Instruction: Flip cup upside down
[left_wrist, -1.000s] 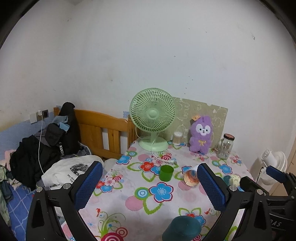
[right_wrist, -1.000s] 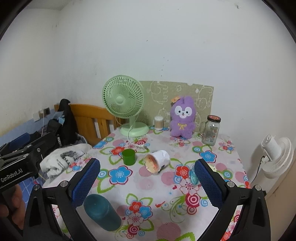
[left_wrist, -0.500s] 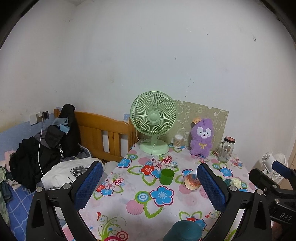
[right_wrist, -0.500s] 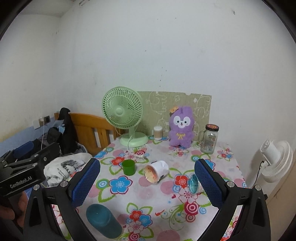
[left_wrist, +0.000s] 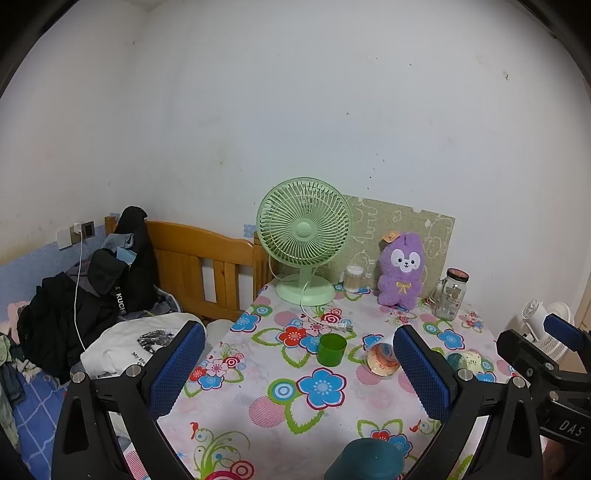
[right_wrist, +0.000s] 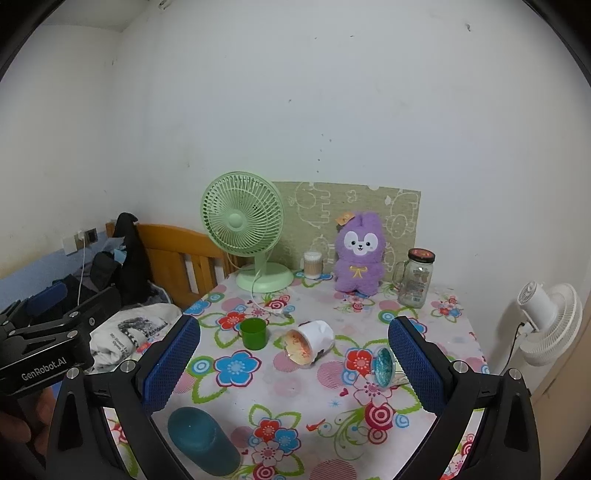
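Several cups are on the flowered table (right_wrist: 332, 413). A small green cup (right_wrist: 253, 333) (left_wrist: 332, 349) stands upright, mouth up. A white cup (right_wrist: 308, 341) (left_wrist: 382, 359) lies on its side, mouth toward me. A teal-lined cup (right_wrist: 382, 367) (left_wrist: 464, 361) lies on its side at the right. A dark teal cup (right_wrist: 201, 441) (left_wrist: 365, 461) stands bottom up near the front edge. My left gripper (left_wrist: 299, 373) and right gripper (right_wrist: 293, 363) are both open and empty, held back above the table's front.
At the back stand a green fan (right_wrist: 245, 229), a cotton-swab jar (right_wrist: 312, 264), a purple plush toy (right_wrist: 359, 254) and a glass jar (right_wrist: 417, 282). A wooden bed frame (left_wrist: 207, 264) with clothes lies left. A white fan (right_wrist: 548, 325) stands right.
Both grippers have drawn back and risen a little from the table, so the cups look smaller and farther. The cups have not moved. Both jaws stay open.
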